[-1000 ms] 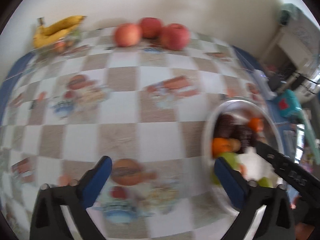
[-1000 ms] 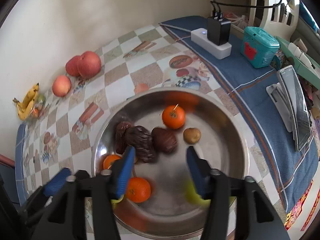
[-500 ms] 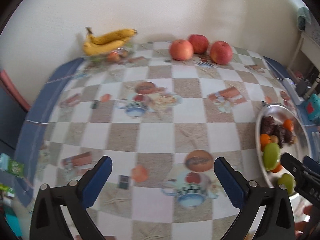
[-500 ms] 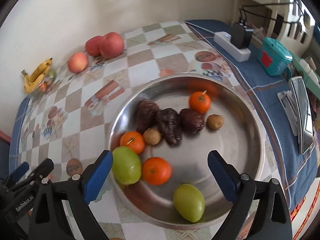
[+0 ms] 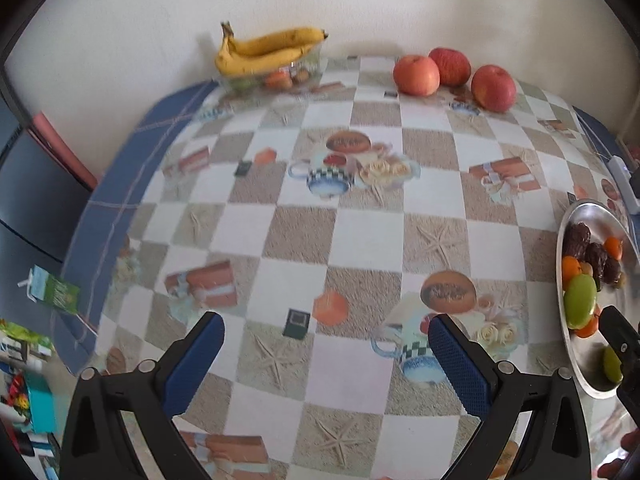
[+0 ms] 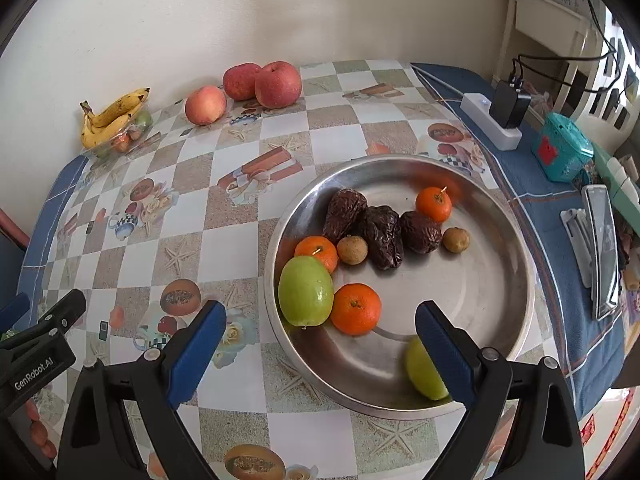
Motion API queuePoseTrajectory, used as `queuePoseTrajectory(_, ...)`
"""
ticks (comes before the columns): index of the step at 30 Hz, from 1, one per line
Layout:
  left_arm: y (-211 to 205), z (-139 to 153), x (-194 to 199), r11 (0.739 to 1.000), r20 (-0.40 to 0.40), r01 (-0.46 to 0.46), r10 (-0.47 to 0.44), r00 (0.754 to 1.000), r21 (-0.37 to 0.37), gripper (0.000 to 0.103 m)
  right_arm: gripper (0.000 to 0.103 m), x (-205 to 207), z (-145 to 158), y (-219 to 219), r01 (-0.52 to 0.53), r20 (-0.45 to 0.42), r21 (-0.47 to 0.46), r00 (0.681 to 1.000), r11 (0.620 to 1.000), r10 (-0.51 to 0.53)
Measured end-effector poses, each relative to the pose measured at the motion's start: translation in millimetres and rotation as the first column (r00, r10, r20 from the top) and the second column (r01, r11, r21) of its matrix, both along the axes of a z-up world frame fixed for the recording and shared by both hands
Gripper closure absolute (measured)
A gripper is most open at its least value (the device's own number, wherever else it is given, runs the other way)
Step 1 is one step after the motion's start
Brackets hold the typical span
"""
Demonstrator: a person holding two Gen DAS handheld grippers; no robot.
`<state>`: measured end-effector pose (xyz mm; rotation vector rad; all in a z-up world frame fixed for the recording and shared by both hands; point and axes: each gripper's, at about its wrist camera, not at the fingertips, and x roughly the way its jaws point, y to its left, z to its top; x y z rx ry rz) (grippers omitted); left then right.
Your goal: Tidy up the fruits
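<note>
A steel bowl [image 6: 492, 332] on the checkered table holds two green fruits [image 6: 306, 291], three oranges [image 6: 355, 309], three dark dates [image 6: 382, 236] and two small brown fruits [image 6: 352, 250]. My right gripper [image 6: 316, 340] is open and empty, above the bowl's near rim. My left gripper [image 5: 326, 354] is open and empty over the table's middle, with the bowl [image 5: 576, 354] at its right. Three apples [image 5: 452, 74] and bananas on a clear box of small fruits [image 5: 268, 56] sit by the far wall.
A white power strip with a black charger [image 6: 498, 118], a teal box [image 6: 562, 148] and a phone [image 6: 604, 252] lie on the blue cloth right of the bowl. The table's left edge [image 5: 116, 204] drops off to clutter below.
Both grippers have drawn back and up from the bowl. The right gripper has opened wide. The left view has swung left onto the table's middle.
</note>
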<state>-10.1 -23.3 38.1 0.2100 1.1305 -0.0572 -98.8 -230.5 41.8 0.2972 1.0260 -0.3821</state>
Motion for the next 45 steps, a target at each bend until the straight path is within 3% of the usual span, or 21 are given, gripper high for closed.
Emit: queuePoseTrajectory(45,4,-18,2,0.999,-0.094,-0.029,0.031,0.995,0.022,0.0,0.007,6,-10,5,-0.034,-0.056,-0.019,0.998,0.999,0.032)
